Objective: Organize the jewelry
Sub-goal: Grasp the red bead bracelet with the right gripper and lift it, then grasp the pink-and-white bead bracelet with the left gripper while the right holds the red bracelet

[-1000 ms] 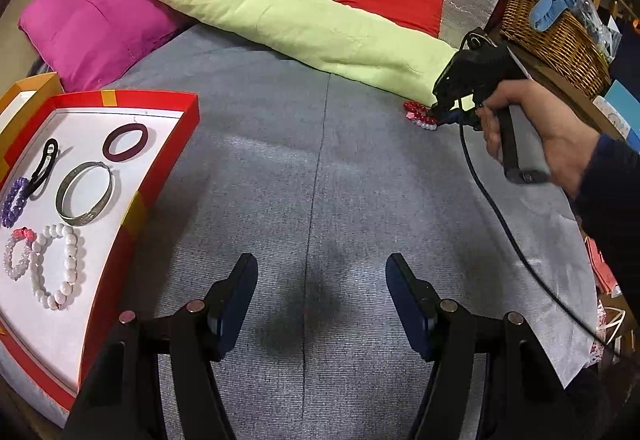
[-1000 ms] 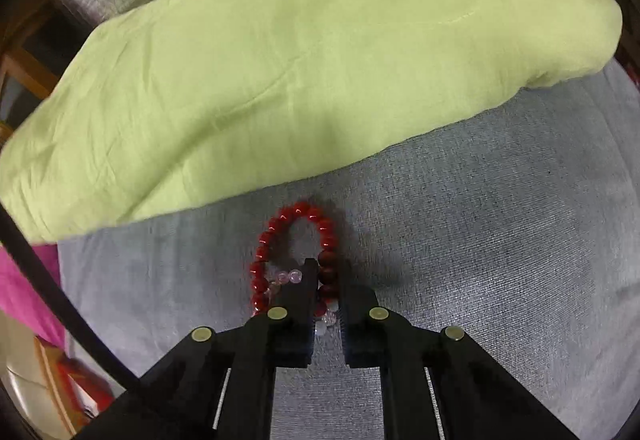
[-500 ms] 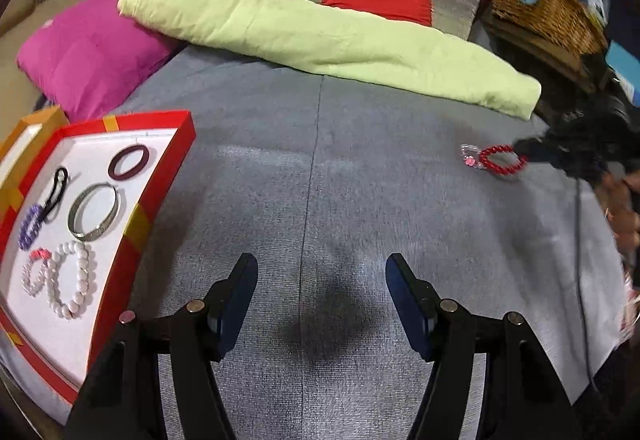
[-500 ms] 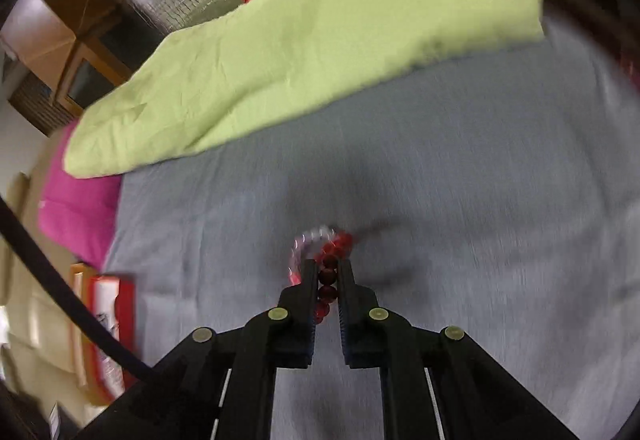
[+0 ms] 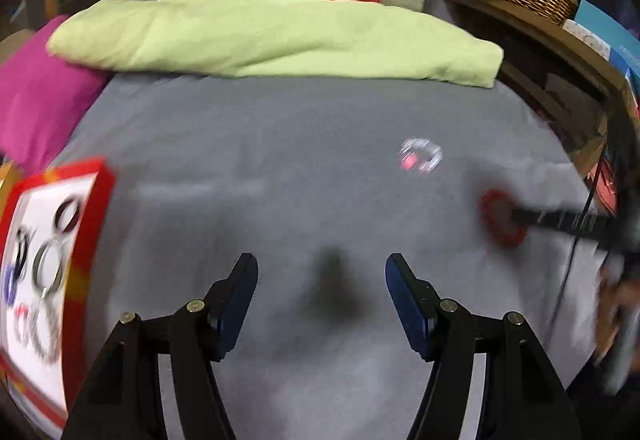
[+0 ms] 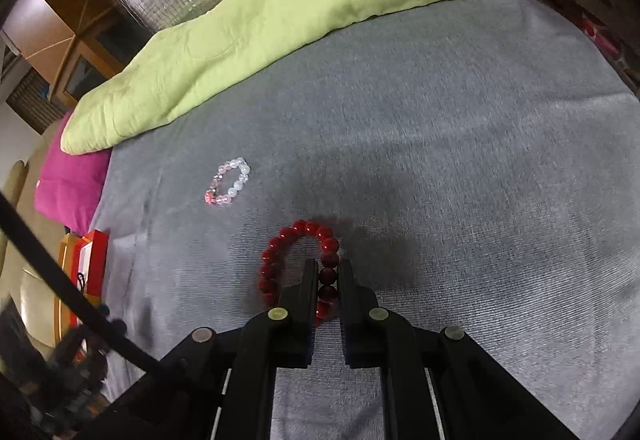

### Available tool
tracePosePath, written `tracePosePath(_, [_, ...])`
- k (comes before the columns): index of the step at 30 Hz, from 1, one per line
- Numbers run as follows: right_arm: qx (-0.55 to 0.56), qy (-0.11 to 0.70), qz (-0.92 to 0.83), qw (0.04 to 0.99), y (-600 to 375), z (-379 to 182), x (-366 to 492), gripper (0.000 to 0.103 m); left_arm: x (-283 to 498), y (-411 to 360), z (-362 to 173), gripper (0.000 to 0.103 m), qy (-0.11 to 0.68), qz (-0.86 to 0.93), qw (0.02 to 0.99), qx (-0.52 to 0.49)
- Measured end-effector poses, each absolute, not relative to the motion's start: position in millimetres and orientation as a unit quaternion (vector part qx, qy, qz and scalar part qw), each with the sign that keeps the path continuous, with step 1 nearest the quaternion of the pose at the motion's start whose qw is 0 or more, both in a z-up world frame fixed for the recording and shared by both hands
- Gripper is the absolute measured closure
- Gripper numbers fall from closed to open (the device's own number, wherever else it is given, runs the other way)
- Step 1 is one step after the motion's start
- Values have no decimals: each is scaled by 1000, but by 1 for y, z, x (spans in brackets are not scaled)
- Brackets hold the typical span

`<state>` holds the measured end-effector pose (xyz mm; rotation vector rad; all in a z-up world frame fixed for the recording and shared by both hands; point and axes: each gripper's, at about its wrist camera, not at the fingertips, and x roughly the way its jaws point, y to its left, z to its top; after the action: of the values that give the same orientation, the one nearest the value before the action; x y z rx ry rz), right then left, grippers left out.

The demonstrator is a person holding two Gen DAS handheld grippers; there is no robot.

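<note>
Red bead bracelet (image 6: pixel 304 268) is travelling clear of clear bracelet (image 6: pixel 229 182) at 10 o'clock | right gripper (image 6: pixel 326 280) is pinching one side of the light, floppy strand | left gripper (image 5: pixel 320 280) is hanging wide, empty

Left wrist view is smeared with motion blur, so the rings and bracelets in the red tray (image 5: pixel 102 200) are just streaks, can't tell them apart. The person's hand (image 5: pixel 618 304) is a blur, cut off at the right edge. In the right view the tray (image 6: pixel 94 252) barely peeks in at the left.

Glossy red beads (image 6: pixel 298 260) (ribbed grey cloth (image 6: pixel 460 160) beneath).
</note>
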<state>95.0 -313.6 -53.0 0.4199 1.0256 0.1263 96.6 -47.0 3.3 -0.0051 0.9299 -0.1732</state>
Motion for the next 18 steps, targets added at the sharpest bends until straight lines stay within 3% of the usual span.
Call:
tracePosePath(9, [230,467,83,850,-327,-63,88,92,208,-126,-8,39,517,-84,852,-16])
tracePosePath(12, [229,464,84,851,-330,-62,87,93,223,-137,-30,61,548,-62,834,2])
tracePosePath(13, [231,464,84,851,-330,-62,88,93,223,-138,-33,62,541,-56,839,10])
tracePosePath(15, [231,463,86,851,-330,-62,89,92,219,-145,-31,94,529,-51,846,39])
tracePosePath(18, [233,463,90,851,-327,-62,89,92,207,-141,-28,94,525,-52,848,41])
